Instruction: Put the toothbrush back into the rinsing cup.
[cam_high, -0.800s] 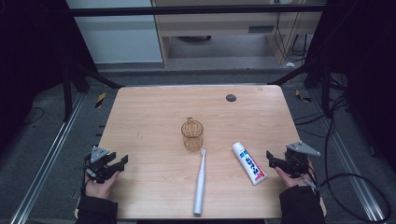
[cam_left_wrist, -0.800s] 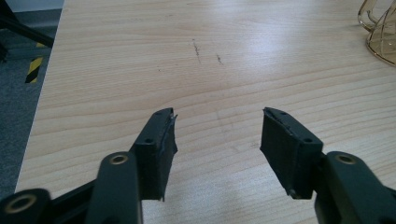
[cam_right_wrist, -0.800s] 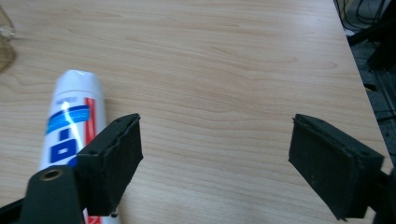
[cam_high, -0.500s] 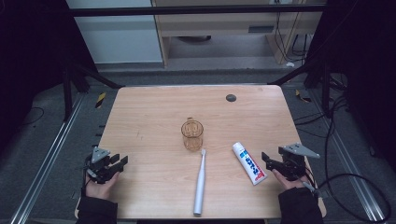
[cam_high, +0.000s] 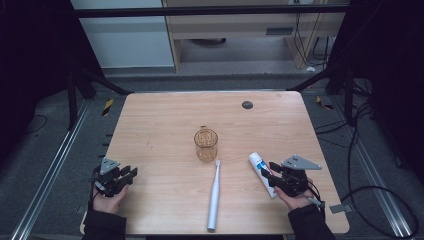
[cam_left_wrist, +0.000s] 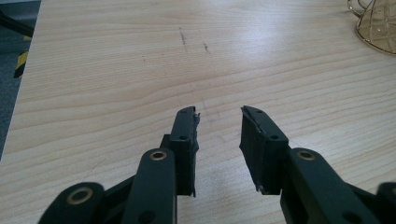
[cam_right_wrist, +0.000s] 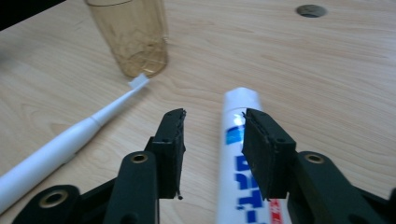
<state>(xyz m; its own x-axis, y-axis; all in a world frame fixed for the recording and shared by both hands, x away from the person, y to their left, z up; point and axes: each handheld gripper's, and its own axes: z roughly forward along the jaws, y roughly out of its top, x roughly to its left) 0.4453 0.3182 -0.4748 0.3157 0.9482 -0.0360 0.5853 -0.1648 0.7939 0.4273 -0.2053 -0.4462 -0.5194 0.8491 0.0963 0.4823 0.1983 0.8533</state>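
Toothpaste tube (cam_high: 262, 172) is what my right tongs are working at, but I start with the biggest thing: the wooden table (cam_high: 165, 120), pale and wide, with a dark round plug (cam_high: 247, 104) near its far edge. At its middle stands an amber see-through cup (cam_high: 206, 145), upright, its handle at the far side. Just in front of the cup lies a white electric toothbrush (cam_high: 214, 196), its bristle head almost at the cup's base and its handle pointing toward me. The tube, white with blue and red print, lies flat to the right of the brush, its cap end pointing away from me.

My right hand (cam_high: 294, 197) rests at the near right edge, the forearm coming in from below. My right gripper (cam_right_wrist: 212, 140) sits low over the tube, jaws spread, the right jaw over the tube's side; nothing is pinched.

My left hand (cam_high: 107, 200) sits at the near left corner. My left gripper (cam_left_wrist: 218, 135) points across bare wood, jaws apart and holding nothing.
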